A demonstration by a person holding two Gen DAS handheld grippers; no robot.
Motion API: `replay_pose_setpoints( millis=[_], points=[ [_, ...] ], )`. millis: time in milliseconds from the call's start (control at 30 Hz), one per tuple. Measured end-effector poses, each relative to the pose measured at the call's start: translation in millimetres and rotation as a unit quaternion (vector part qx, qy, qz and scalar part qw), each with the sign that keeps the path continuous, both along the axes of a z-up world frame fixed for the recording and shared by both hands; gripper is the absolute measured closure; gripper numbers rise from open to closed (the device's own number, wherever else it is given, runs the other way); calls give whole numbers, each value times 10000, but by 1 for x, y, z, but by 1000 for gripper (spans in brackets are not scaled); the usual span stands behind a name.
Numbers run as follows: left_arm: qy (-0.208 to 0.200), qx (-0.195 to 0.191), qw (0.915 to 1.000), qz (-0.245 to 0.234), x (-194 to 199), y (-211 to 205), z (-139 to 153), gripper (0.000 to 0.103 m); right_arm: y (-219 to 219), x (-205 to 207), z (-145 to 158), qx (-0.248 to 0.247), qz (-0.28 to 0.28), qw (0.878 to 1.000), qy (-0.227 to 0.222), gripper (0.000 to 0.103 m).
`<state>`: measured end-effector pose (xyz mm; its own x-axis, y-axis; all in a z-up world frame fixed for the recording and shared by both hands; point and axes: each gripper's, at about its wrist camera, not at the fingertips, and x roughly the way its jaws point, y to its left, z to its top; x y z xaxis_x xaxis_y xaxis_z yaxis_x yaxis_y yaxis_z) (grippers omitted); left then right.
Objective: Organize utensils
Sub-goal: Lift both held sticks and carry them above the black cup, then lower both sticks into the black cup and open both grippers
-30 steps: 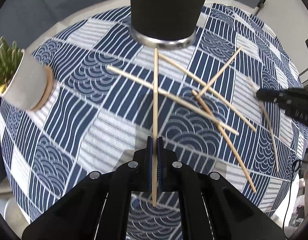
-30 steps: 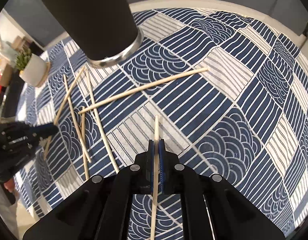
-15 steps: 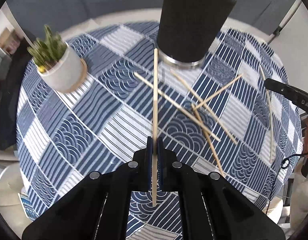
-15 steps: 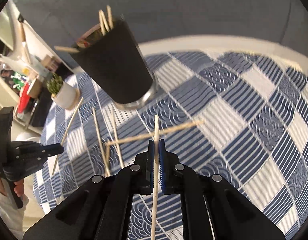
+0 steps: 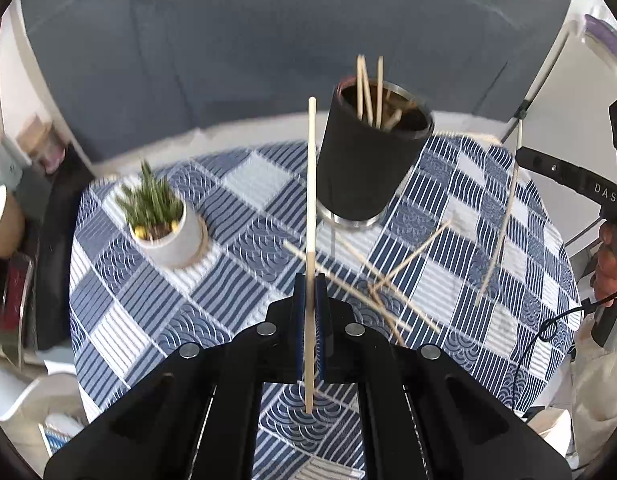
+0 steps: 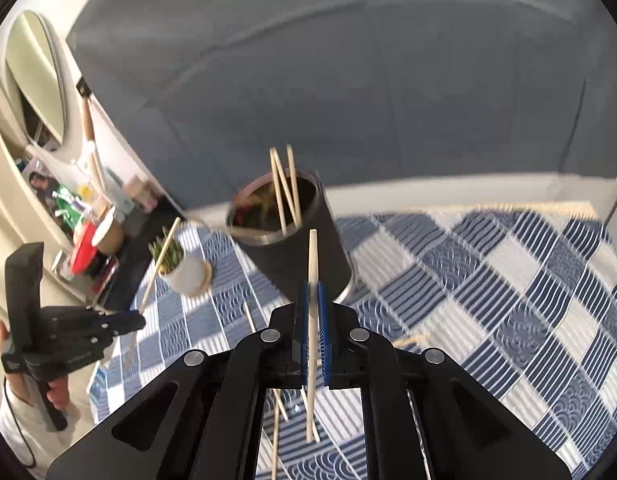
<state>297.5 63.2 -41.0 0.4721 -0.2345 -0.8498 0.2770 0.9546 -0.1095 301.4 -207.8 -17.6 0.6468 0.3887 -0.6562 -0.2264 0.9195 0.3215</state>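
Left gripper [image 5: 308,292]: clenched on 1 chopstick [image 5: 311,200], lifted clear of the tablecloth [image 5: 236,280], tip level with the holder's rim.
Right gripper [image 6: 313,300]: clamped on a second chopstick [image 6: 312,264], also raised, pointing at the holder.
Black holder [image 5: 364,168]: stands toward the table's far edge, several chopsticks already upright inside.
Loose chopsticks [image 5: 388,280]: a few lie crossed near the table's middle, in front of the holder.
Change: 1 second ago both tools were low over the cloth; now both are up and the holder's open mouth shows.
Meaning: both sticks look ready for dropping in.
Potted plant [image 5: 164,224]: left of the holder, untouched.
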Motion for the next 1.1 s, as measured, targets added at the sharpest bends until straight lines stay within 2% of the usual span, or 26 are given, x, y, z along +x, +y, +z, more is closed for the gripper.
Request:
replay_pose_setpoints(
  millis=[333,467,733,900,1100],
  points=[
    [-879,-343,9955,44,34,-20,75,98,2,24,73,340,215,9950,-910,98],
    [-1112,-728,9911,77,57,-32,93,98,-1,42,92,506,421,9914,-1135,98],
    [-1141,-1057,9874,279,105,-49,79,98,-3,84,105,769,856,9823,-1478,98],
    [-1069,-1325,9850,281,132,-60,57,98,-8,114,93,924,1028,9784,-1535,98],
    [-1141,-1539,9809,325,151,-74,27,98,-9,142,64,1077,1286,9776,-1269,98]
  ],
)
